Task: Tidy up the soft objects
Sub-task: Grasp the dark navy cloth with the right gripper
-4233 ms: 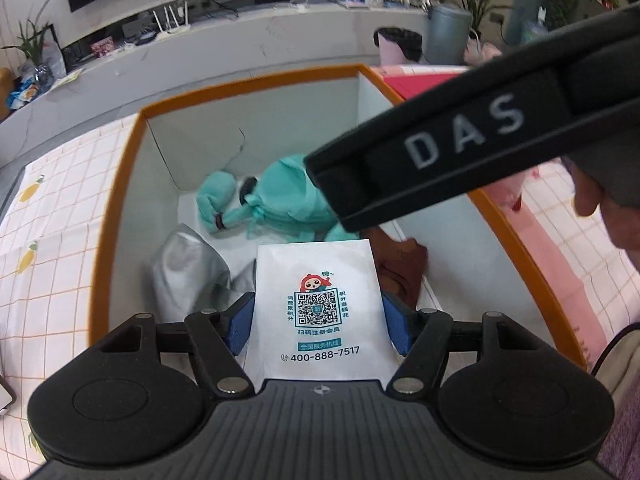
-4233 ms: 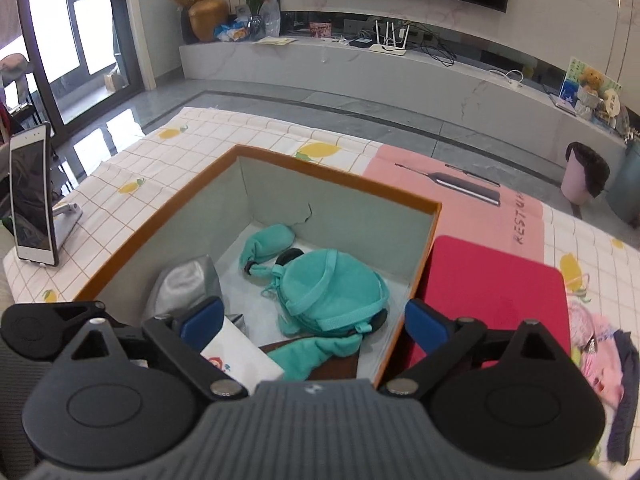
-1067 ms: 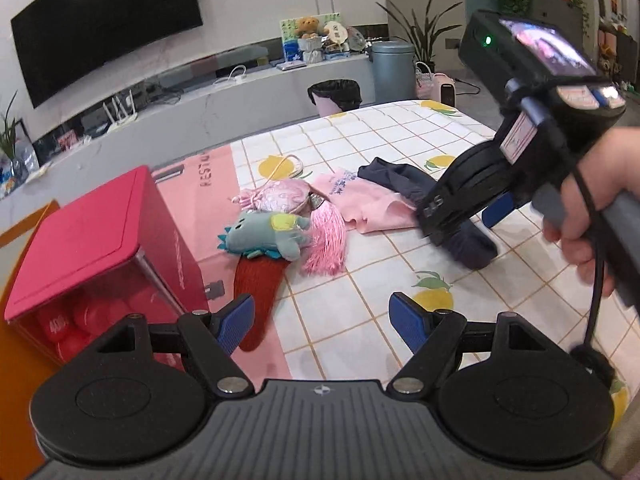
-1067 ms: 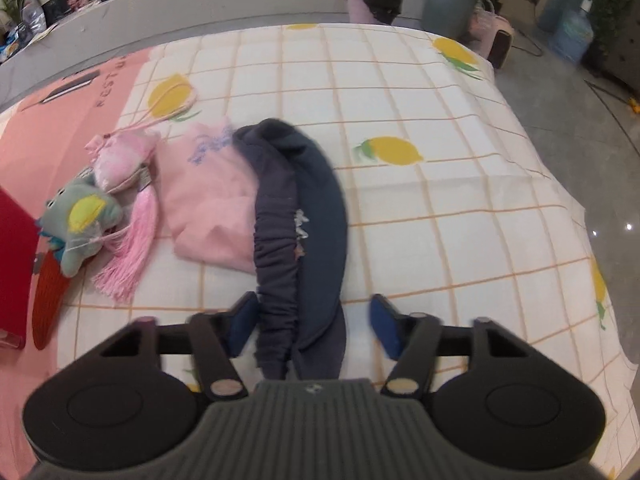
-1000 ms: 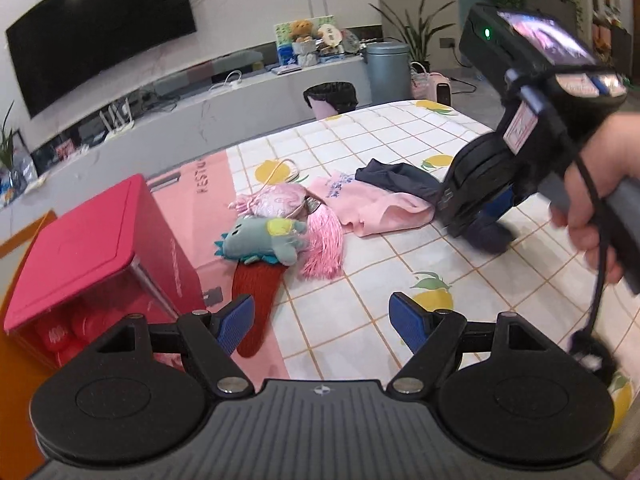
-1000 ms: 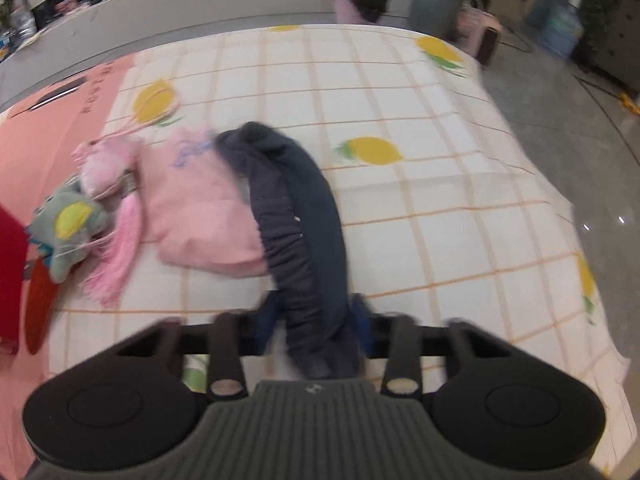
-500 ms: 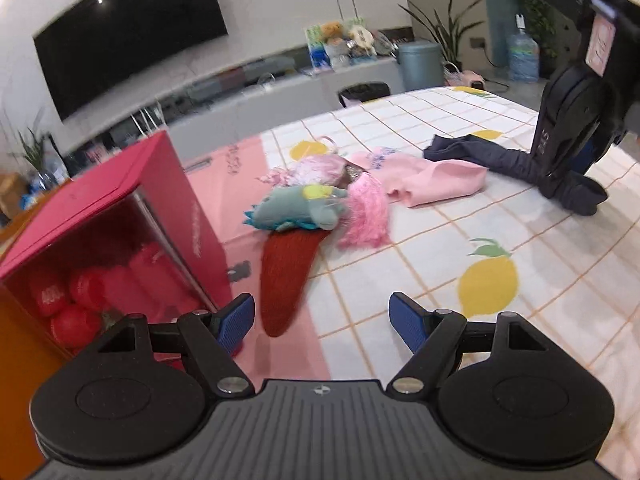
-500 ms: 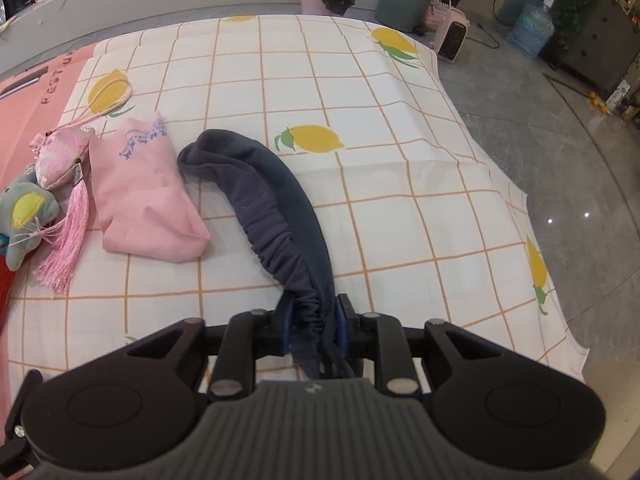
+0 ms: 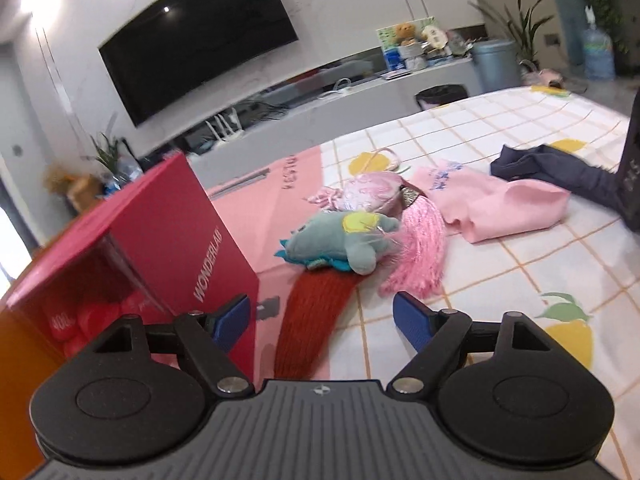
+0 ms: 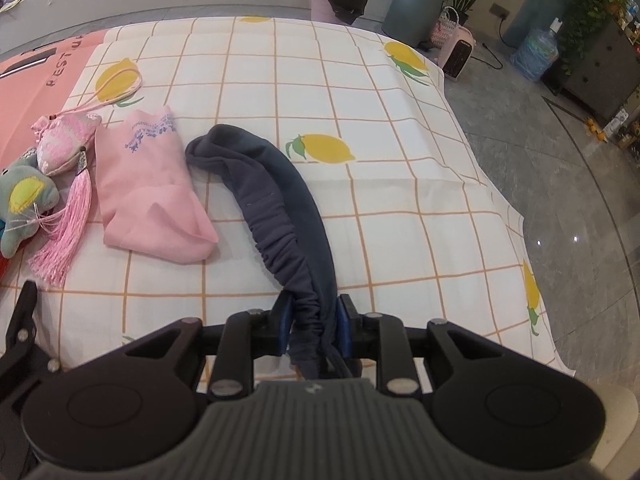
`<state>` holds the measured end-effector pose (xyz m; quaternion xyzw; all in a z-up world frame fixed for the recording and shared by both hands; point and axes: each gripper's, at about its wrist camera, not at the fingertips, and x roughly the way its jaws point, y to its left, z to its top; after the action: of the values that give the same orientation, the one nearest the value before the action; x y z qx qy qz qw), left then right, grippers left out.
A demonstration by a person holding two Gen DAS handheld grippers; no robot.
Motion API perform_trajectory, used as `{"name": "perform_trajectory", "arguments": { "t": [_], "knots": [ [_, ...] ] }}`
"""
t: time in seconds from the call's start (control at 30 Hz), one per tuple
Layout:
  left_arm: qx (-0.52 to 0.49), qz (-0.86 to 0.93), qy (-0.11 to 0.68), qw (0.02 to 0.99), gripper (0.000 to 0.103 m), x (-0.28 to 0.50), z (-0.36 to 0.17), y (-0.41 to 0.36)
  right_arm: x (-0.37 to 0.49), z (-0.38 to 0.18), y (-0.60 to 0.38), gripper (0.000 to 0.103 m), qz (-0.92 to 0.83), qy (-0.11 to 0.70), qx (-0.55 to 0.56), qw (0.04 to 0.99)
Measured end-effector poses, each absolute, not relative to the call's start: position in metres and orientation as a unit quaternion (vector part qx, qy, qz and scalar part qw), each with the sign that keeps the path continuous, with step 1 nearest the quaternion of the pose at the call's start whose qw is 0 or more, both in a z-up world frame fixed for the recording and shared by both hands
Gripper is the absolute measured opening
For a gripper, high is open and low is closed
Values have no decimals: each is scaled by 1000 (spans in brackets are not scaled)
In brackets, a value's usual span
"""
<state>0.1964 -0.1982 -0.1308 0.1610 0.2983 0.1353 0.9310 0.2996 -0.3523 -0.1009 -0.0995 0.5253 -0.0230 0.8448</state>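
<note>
Where red box faces: "WONDERLAB"

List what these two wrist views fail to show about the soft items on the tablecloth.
- Navy garment: near end hidden behind the right gripper body, right wrist view.
- Red knit piece: far end under the plush toy, near end behind the left gripper, left wrist view.
- Plush toy: cut by the left edge, right wrist view.

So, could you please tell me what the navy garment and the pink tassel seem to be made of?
Navy garment: probably matte knit jersey; it drapes limply, with a gathered, elastic-looking edge. Pink tassel: probably silky synthetic thread; fine loose strands with a slight sheen.
</note>
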Motion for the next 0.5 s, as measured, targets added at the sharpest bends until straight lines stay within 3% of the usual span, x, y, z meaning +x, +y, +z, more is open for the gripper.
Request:
{"name": "perform_trajectory", "arguments": {
  "t": [0.27,0.4,0.5],
  "knots": [
    [220,166,290,917,95,201,-136,-214,299,-102,-349,24,-24,522,-108,846],
    [116,169,319,925,82,204,-127,-198,298,-101,-348,24,-24,520,-111,846],
    [70,168,334,925,80,210,-123,-189,298,-101,-347,23,-25,520,-111,847]
  ]
}}
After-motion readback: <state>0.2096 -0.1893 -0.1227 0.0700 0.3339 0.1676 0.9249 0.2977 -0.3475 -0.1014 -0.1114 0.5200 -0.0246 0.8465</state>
